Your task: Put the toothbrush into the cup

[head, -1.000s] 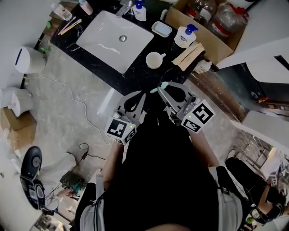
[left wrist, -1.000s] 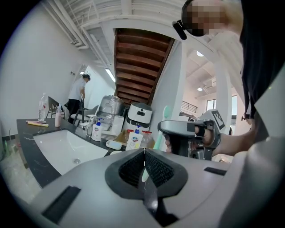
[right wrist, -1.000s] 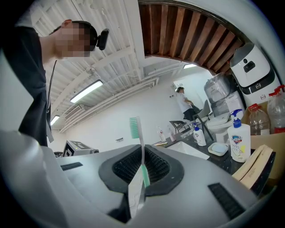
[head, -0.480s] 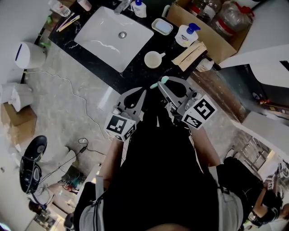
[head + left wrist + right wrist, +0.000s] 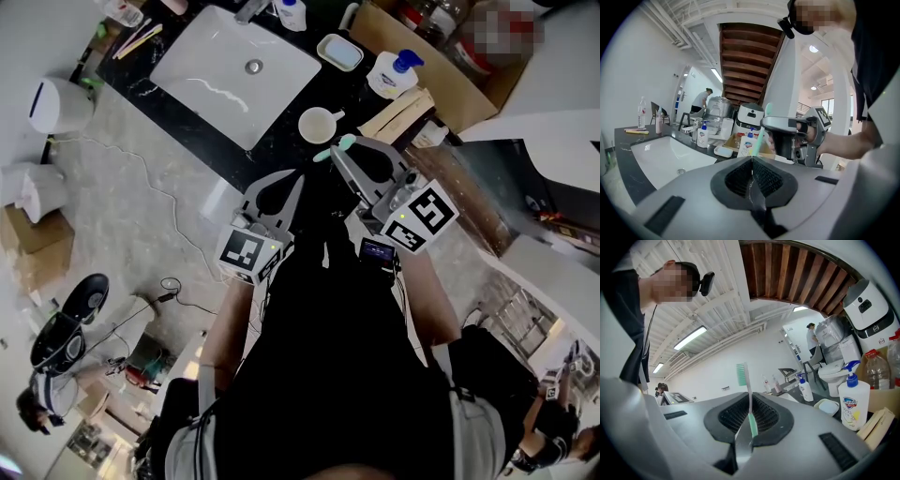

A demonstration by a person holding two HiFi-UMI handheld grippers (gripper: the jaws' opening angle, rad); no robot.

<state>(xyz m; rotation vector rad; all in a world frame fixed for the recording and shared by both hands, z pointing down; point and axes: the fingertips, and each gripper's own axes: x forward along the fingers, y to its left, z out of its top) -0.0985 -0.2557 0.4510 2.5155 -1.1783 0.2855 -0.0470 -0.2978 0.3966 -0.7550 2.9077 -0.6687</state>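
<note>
**Right gripper** [image 5: 750, 405]: the jaws are closed on the toothbrush [image 5: 748, 394]. The pads clamp the lower, mint-green part of the handle. The white neck and green bristle head stand out past the tips, close to in line with the jaws.

**Left gripper** [image 5: 752, 161]: the jaws are pressed together with nothing between them. It is held just to the left of the right gripper and plays no part in the hold.

**Outward from the right tips:** in the head view the bristle end points towards the cup [image 5: 319, 125]. The cup stands upright on the dark counter [image 5: 281, 141], near and just ahead of the tips, not touching them. It appears empty. The sink basin [image 5: 234, 70] lies further ahead and to the left. A soap dispenser [image 5: 392, 73] stands ahead and to the right, with a soap dish [image 5: 337, 53] beyond the cup. A cardboard box [image 5: 441, 66] is set well off to the right.

**Step in hand (judgement):** the toothbrush is secured and is being carried to the cup. It is in the air, short of the rim, and insertion has not begun.

**Next move (judgement):** the brush tip should be brought over the cup mouth. The gripper should then tip so that the brush points downward and lower it inside the rim before the jaws part. Bristle end leads as held. The cup is light, and a knock on the rim could tip it.
</note>
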